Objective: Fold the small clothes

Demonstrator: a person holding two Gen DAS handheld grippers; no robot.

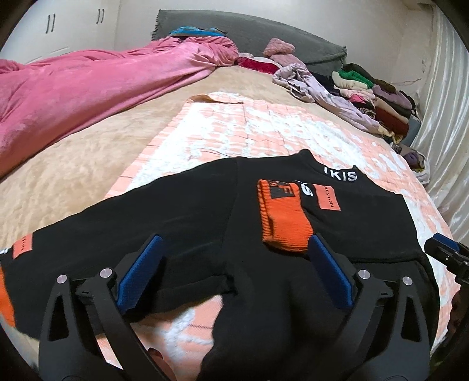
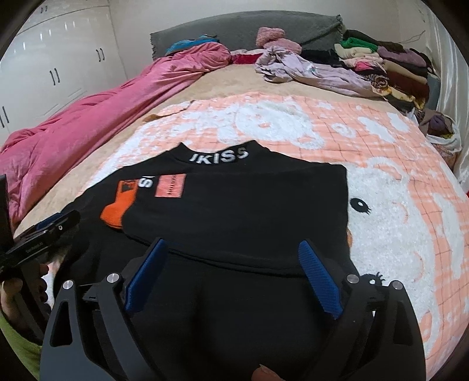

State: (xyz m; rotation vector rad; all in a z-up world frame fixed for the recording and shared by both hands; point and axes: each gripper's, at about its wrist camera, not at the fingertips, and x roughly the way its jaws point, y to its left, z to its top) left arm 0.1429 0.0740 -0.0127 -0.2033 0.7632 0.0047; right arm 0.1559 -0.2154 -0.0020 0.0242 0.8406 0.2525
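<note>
Left wrist view is showing the black top [image 1: 190, 211] lying on the blanket [image 1: 263, 126], the left gripper [image 1: 234, 258] and right gripper [image 2: 231, 260] gaping empty above it. Soft, light cloth; pinching hem corners seems wisest.

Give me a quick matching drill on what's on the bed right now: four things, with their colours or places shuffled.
Things:
1. sweater
2. cuff
3. duvet
4. folded clothes stack

Descriptions:
A. pink, bunched along the left side of the bed
B. black, spread on the peach and white blanket
C. far right corner, by the headboard
D. orange, lying across the black fabric

Pairs: 1-B, 2-D, 3-A, 4-C
</note>
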